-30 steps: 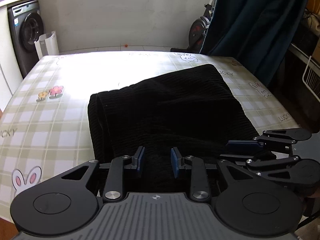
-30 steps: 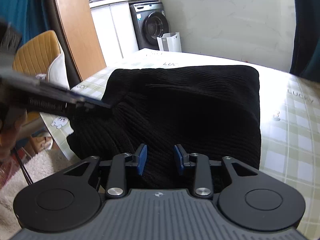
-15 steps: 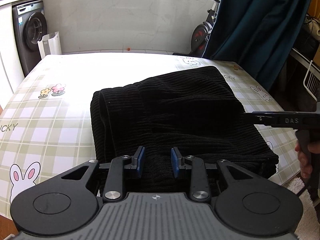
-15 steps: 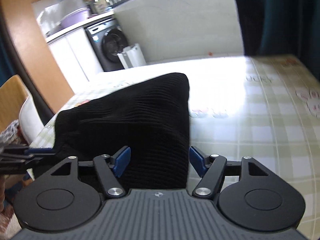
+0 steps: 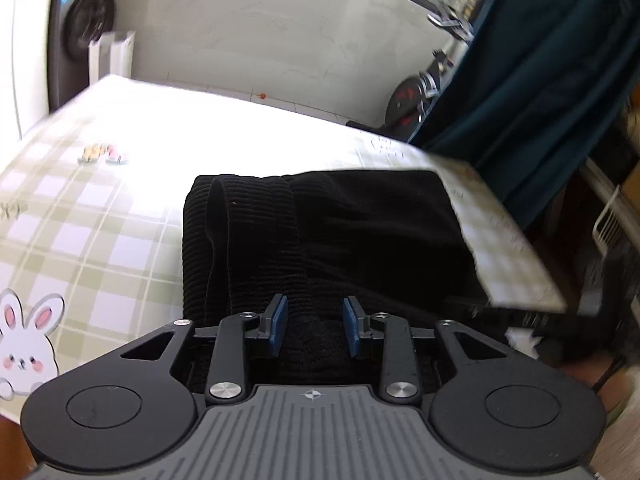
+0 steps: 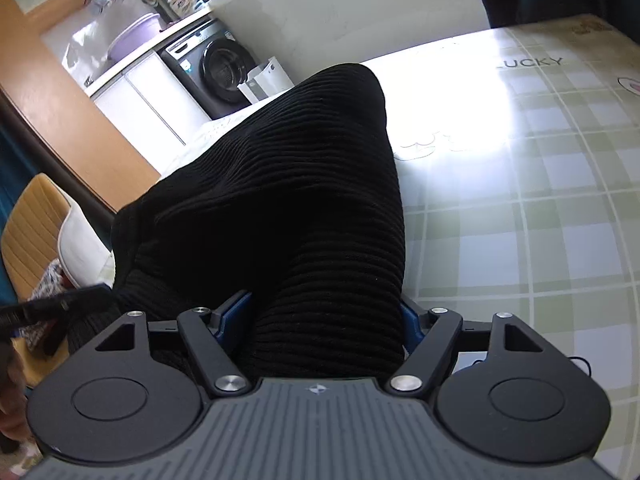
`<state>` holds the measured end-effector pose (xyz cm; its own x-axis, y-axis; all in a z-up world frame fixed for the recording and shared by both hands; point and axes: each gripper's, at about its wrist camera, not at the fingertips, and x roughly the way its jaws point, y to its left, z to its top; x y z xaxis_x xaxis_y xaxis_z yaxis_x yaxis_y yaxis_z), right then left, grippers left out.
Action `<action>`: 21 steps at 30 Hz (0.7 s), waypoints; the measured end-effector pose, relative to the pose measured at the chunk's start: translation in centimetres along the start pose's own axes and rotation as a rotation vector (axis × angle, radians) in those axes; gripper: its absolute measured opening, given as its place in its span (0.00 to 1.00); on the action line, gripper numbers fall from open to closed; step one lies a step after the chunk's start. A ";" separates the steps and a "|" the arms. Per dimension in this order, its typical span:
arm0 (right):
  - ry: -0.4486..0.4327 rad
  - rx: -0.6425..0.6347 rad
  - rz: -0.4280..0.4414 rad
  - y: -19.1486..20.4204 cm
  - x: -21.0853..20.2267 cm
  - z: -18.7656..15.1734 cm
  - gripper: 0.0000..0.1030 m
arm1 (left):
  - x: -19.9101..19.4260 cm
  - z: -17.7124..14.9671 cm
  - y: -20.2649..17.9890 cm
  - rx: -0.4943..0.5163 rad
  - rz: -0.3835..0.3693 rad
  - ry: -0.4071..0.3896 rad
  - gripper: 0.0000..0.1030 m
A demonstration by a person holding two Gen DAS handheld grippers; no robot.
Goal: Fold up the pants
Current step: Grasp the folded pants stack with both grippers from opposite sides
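Black ribbed pants lie folded on a table under a green plaid cloth, their near end at the front edge. My left gripper is low over that near end. Its jaws are opening, with a hump of black fabric between the blue pads. My right gripper is over the pants at their right side. Its jaws are opening wide, and a thick band of fabric fills the gap between them. In the right wrist view the other gripper shows as a dark bar at the left.
Bare plaid cloth stretches to the right of the pants. A washing machine and a white bag stand behind the table. A dark curtain and an exercise bike stand at its far right. A yellow chair is at its left side.
The right gripper's jaws spread from nearly closed to wide, and it rolled and shifted toward the pants' right edge. The left gripper rolled and its jaws widened a little.
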<state>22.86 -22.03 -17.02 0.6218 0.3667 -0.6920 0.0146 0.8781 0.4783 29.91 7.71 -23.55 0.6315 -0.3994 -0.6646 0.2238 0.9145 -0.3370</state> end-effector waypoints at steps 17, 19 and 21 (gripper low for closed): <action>-0.012 -0.012 -0.019 0.7 0.2 -0.4 0.70 | 5.4 2.4 9.0 -0.367 -0.031 0.063 0.87; -0.012 -0.013 -0.018 0.7 0.2 -0.4 0.70 | 6.0 2.0 9.8 -0.407 -0.068 0.071 0.87; -0.012 -0.014 -0.018 0.7 0.2 -0.4 0.70 | 6.4 1.8 10.2 -0.426 -0.102 0.075 0.87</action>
<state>22.64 -21.20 -17.03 0.6309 0.3475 -0.6937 0.0143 0.8887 0.4582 37.54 14.62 -30.08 0.5628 -0.5044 -0.6549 -0.0537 0.7682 -0.6379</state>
